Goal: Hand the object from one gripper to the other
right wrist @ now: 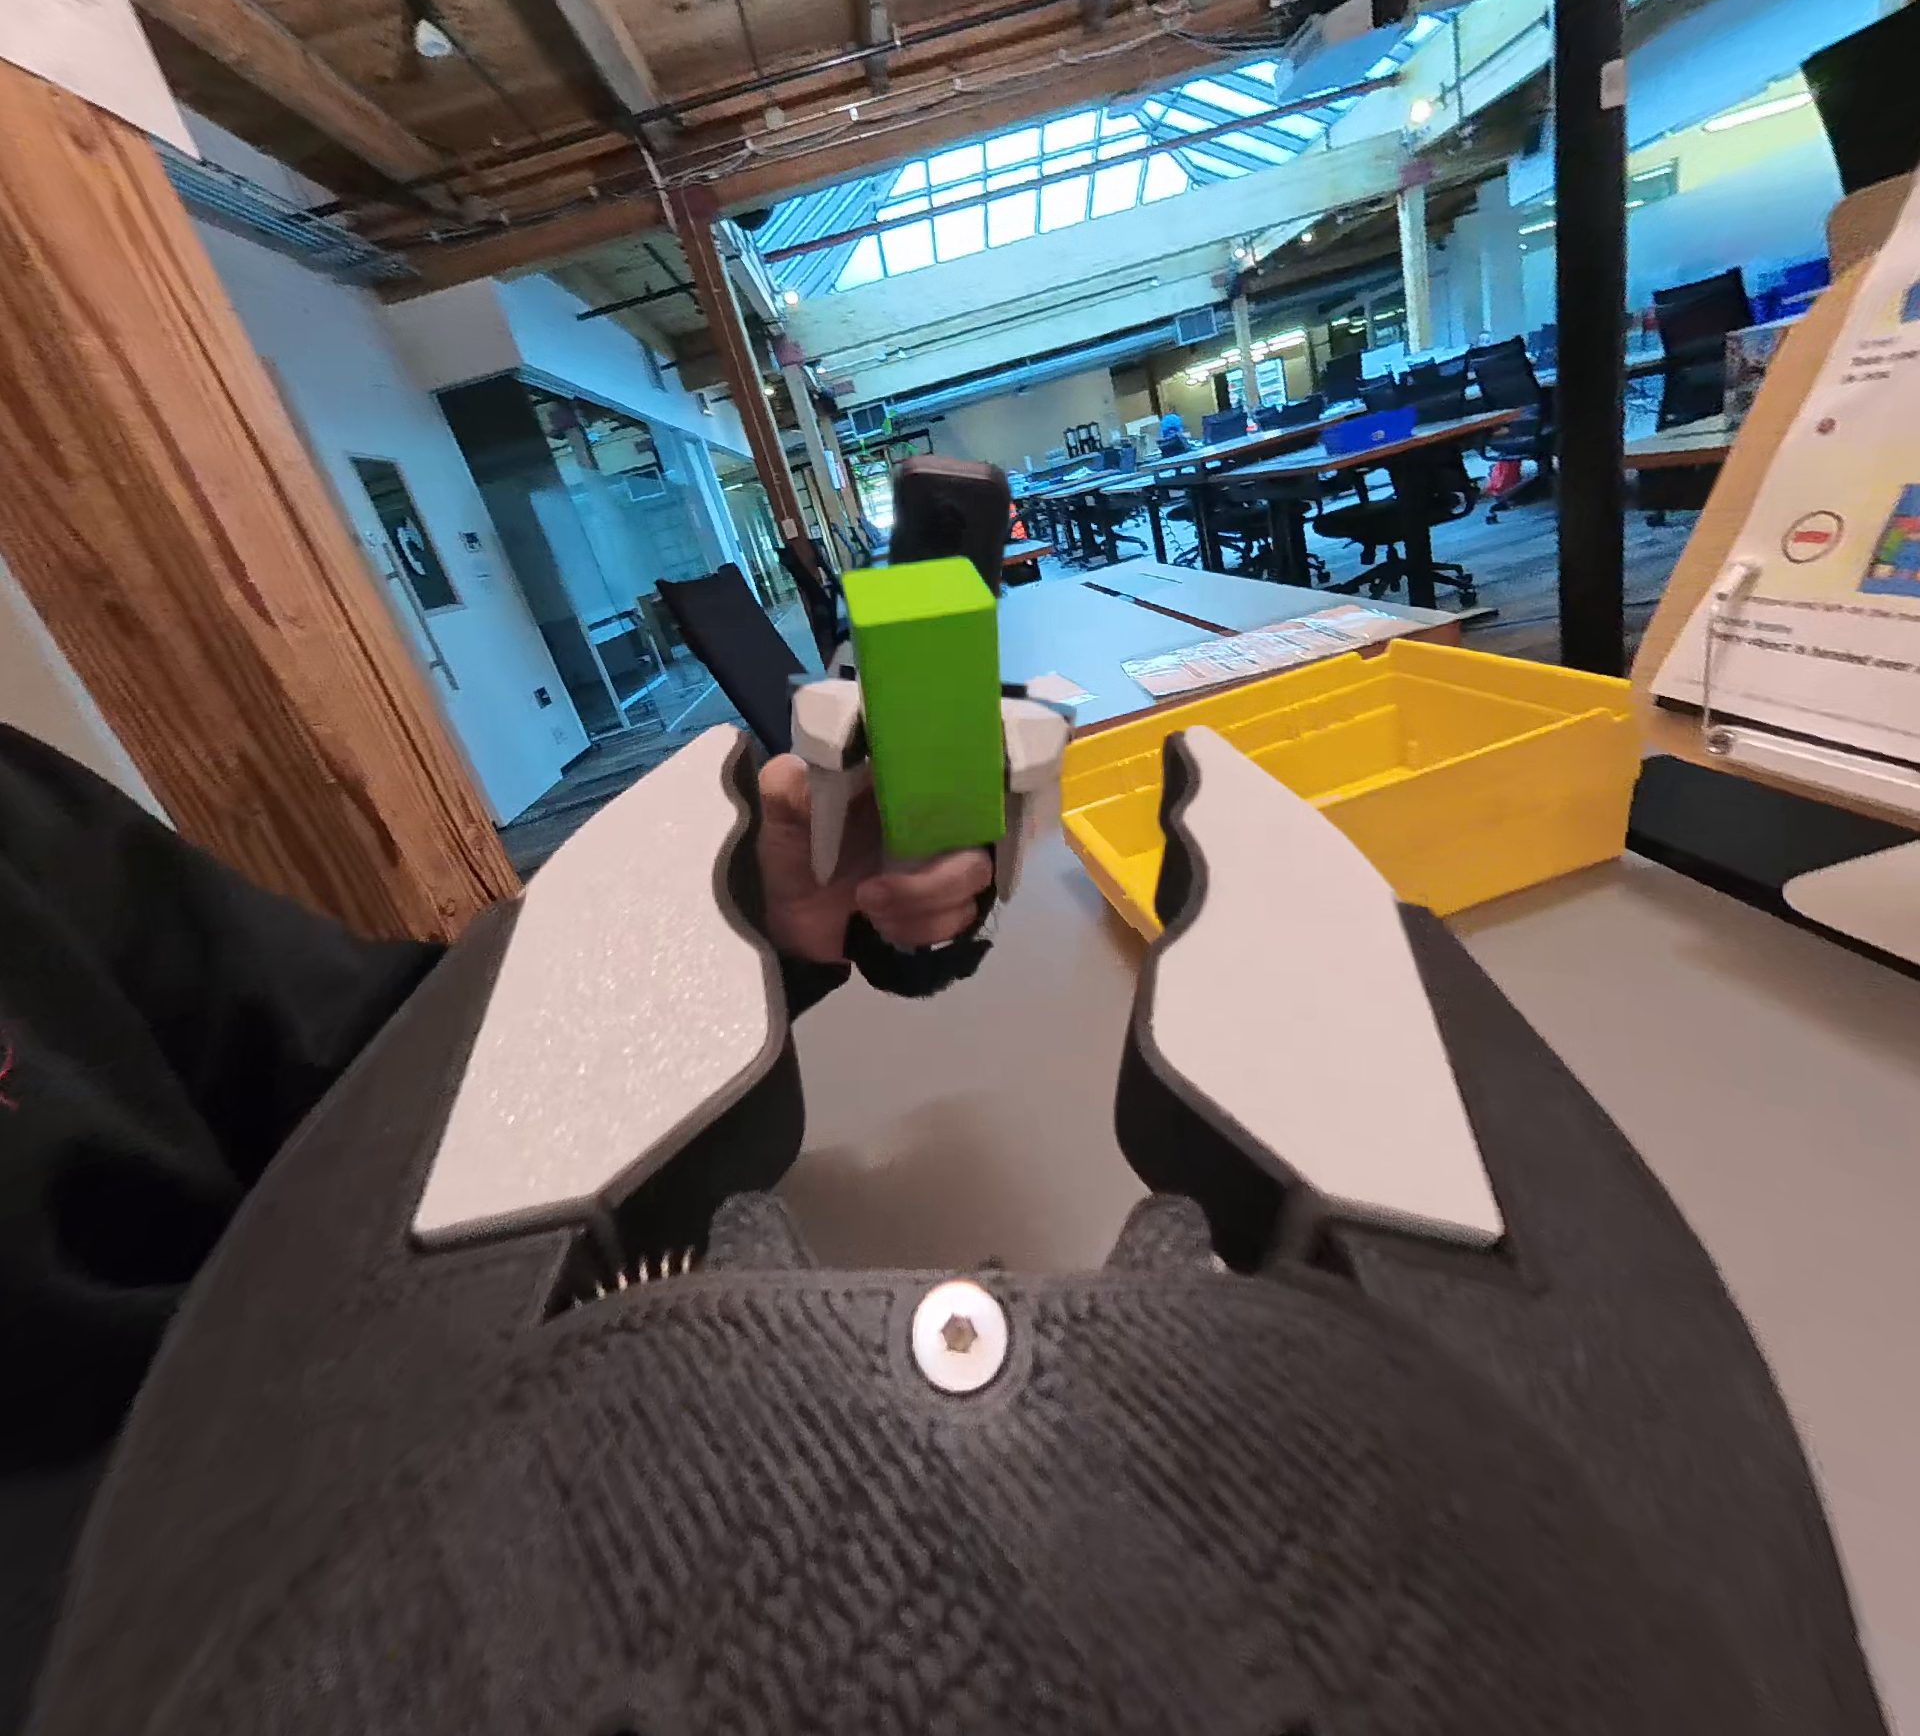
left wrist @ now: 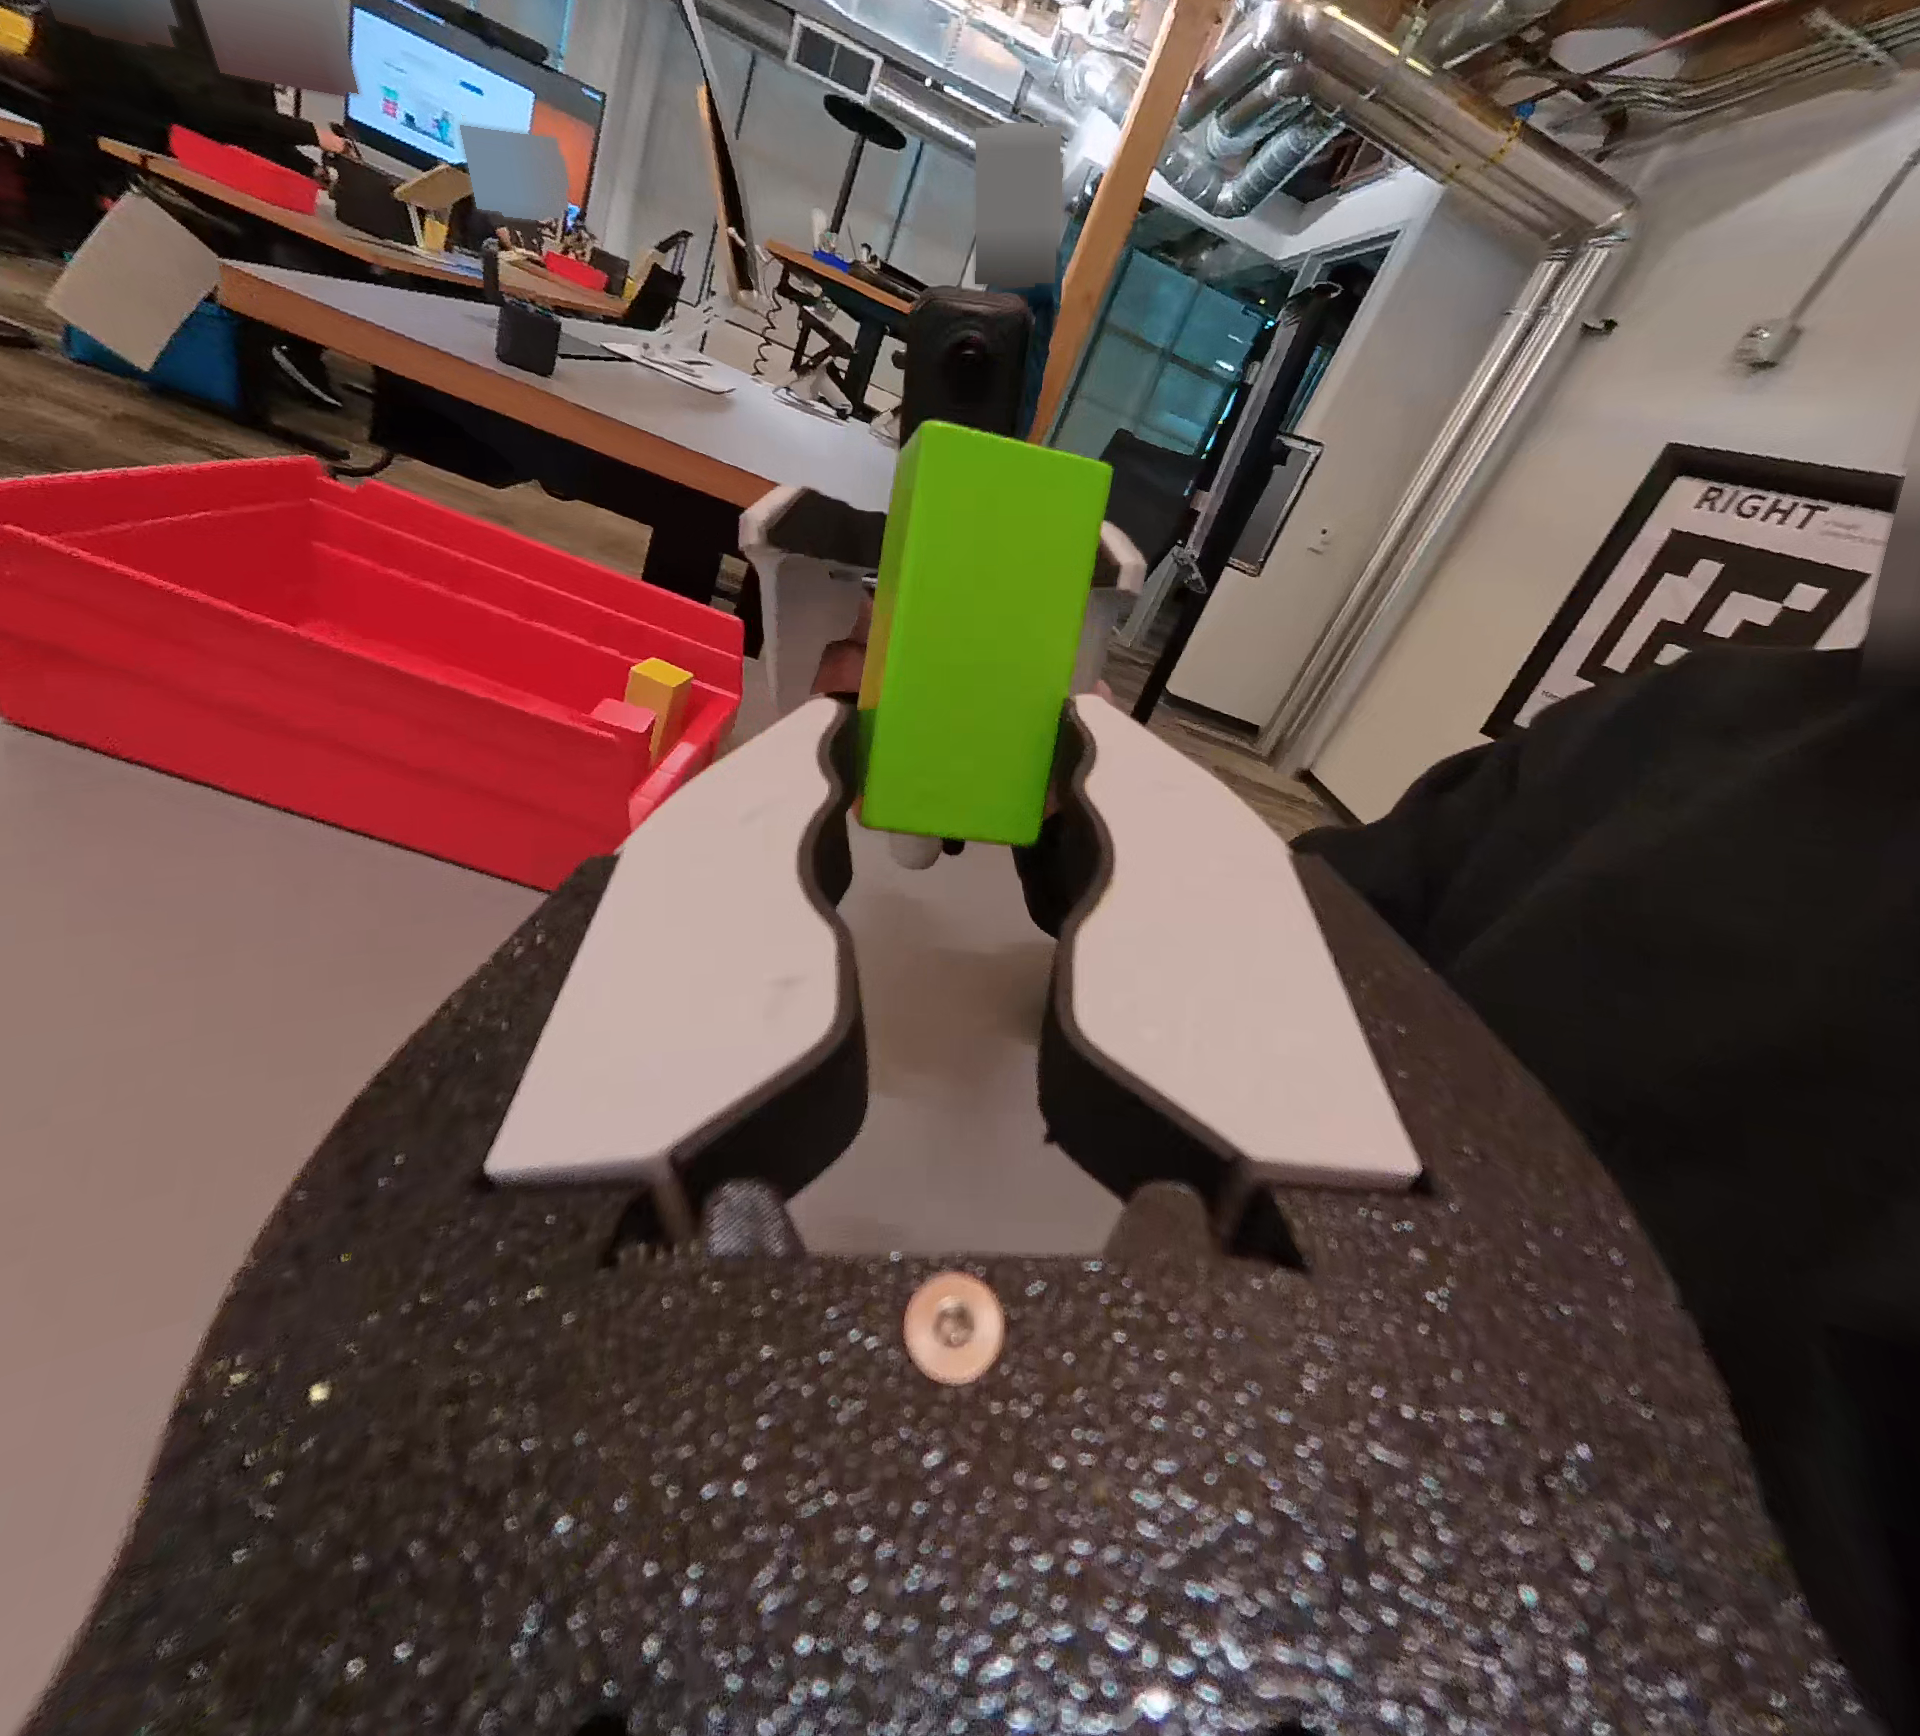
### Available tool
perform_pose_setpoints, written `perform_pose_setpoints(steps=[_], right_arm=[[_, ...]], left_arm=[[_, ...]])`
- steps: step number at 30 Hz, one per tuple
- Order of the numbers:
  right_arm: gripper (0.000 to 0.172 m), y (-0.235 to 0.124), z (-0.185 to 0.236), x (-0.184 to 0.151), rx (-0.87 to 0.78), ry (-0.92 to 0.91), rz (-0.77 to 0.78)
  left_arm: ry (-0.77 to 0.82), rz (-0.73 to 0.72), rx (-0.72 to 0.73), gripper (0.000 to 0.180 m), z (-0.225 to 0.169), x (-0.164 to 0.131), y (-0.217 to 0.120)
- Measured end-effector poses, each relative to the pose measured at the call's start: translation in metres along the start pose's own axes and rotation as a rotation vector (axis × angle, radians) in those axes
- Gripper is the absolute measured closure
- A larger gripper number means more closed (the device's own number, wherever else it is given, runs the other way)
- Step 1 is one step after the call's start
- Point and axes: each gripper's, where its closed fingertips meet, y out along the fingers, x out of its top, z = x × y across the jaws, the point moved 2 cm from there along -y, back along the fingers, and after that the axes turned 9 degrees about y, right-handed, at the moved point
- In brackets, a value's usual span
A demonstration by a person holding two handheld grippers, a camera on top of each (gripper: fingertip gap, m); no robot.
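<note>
One green block (left wrist: 971, 637) between left gripper (left wrist: 956, 787) pads

Framed black-and-white marker poster (left wrist: 1704, 585) on the white wall: printed heading above the pattern. Monitor (left wrist: 457, 91) across the room: lit page, text too small to read. Instruction sheets (right wrist: 1829, 543) on the clipboard: print blurred, unreadable
</note>
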Motion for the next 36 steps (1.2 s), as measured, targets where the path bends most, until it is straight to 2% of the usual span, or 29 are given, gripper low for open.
perform_pose_setpoints(steps=[6,12,14,17,20,22,24,27,30,32,36], right_arm=[[0.106,0.005,0.002,-0.007,0.025,-0.013,0.03],[0.125,0.007,0.004,-0.014,0.07,-0.039,0.057],[0.137,0.008,0.006,-0.017,0.089,-0.07,0.069],[0.137,0.007,0.005,-0.016,0.065,-0.11,0.065],[0.137,0.004,-0.004,-0.012,-0.027,-0.146,0.062],[0.137,-0.009,-0.017,-0.001,-0.128,-0.155,0.033],[0.137,-0.04,-0.04,0.017,-0.311,-0.137,-0.017],[0.137,-0.117,-0.083,0.041,-0.708,-0.137,-0.065],[0.137,-0.191,-0.113,0.045,-1.035,-0.151,-0.017],[0.137,-0.219,-0.123,0.045,-1.152,-0.16,0.0],[0.137,-0.231,-0.151,0.034,-1.231,-0.141,0.111]], left_arm=[[0.009,0.056,-0.014,0.145,-0.002,-0.012,0.021],[-0.006,0.059,-0.038,0.145,-0.003,-0.017,0.031],[-0.001,0.065,-0.041,0.145,-0.004,-0.019,0.034],[0.013,0.039,-0.011,0.145,0.0,-0.017,0.034],[0.012,0.037,0.078,0.139,0.011,-0.018,0.03],[0.008,0.016,0.126,0.131,0.016,-0.016,0.023],[0.015,0.0,0.178,0.131,0.02,-0.014,0.012],[0.062,-0.007,0.256,0.139,0.024,-0.01,-0.007],[0.112,0.04,0.325,0.138,0.027,-0.008,-0.023],[0.169,0.109,0.373,0.138,0.029,-0.008,-0.032],[0.329,0.269,0.532,0.136,0.038,-0.005,-0.053]])
